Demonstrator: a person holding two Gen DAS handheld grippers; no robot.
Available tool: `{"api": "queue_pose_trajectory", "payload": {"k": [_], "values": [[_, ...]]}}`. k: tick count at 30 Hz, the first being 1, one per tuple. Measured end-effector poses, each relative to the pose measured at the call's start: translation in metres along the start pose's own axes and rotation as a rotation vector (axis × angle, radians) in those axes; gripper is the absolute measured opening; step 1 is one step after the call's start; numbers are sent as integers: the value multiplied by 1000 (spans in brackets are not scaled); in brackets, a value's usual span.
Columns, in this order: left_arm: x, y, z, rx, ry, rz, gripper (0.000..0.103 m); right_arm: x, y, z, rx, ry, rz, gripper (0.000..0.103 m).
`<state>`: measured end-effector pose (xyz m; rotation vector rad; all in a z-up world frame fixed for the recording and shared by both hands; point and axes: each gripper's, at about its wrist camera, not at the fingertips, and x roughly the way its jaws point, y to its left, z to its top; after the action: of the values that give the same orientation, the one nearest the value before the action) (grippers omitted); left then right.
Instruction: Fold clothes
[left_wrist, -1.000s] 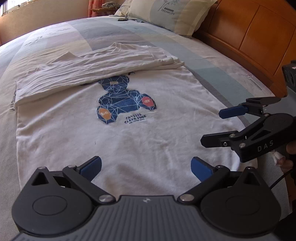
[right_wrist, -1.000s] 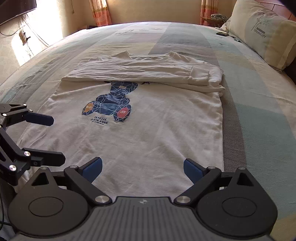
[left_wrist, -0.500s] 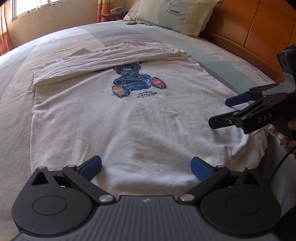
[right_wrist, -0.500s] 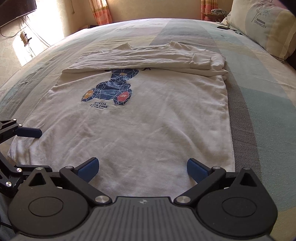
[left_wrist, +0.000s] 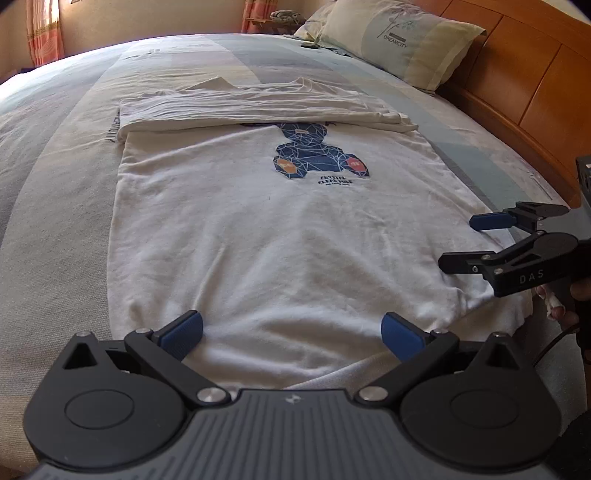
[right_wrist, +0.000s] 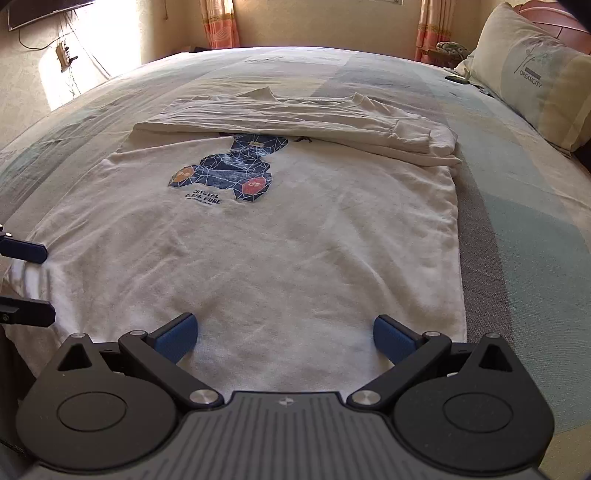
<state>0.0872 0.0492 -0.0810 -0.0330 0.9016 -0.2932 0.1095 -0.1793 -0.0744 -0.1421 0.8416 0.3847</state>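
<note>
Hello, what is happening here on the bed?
A person is folding a white sweatshirt spread flat on the bed. Its sleeves already lie folded across the chest. The left gripper and right gripper, both open, sit at the bottom hem, holding nothing yet.

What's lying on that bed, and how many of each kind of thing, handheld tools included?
White shirt with a bear print, sleeves folded across the top: 1
Pillow: 1
Small dark object beside the pillow, too small to identify: 1
Handheld grippers, left gripper and right gripper, jaws open: 2
Total: 5
</note>
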Motion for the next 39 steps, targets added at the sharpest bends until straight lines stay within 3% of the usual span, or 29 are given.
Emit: {"api": "queue_pose_trajectory", "payload": {"k": [6, 11, 16, 19, 22, 25, 29, 33, 39], "values": [[-8, 1, -2, 0, -12, 33, 102, -15, -4, -18, -71, -15, 20, 103], [-4, -19, 5, 77, -37, -2, 102, -30, -3, -22, -46, -22, 1, 103], [11, -29, -3, 111, -9, -36, 102, -33, 21, -22, -116, -57, 37, 103], [4, -21, -11, 113, -27, -18, 102, -28, 29, -31, -176, -25, 37, 103], [-6, -13, -14, 96, -22, 33, 102, -38, 17, -39, -133, -26, 36, 103], [-17, -16, -16, 150, -58, 35, 102, -48, 11, -45, -136, -49, -6, 103], [-27, -36, -23, 301, -141, 63, 102, -63, 21, -50, -229, -132, 8, 103], [-30, -56, -28, 410, -172, 89, 102, -64, 46, -54, -367, -119, 54, 103], [-32, -64, -36, 382, -183, 59, 102, -45, 83, -68, -574, -62, 27, 103]]}}
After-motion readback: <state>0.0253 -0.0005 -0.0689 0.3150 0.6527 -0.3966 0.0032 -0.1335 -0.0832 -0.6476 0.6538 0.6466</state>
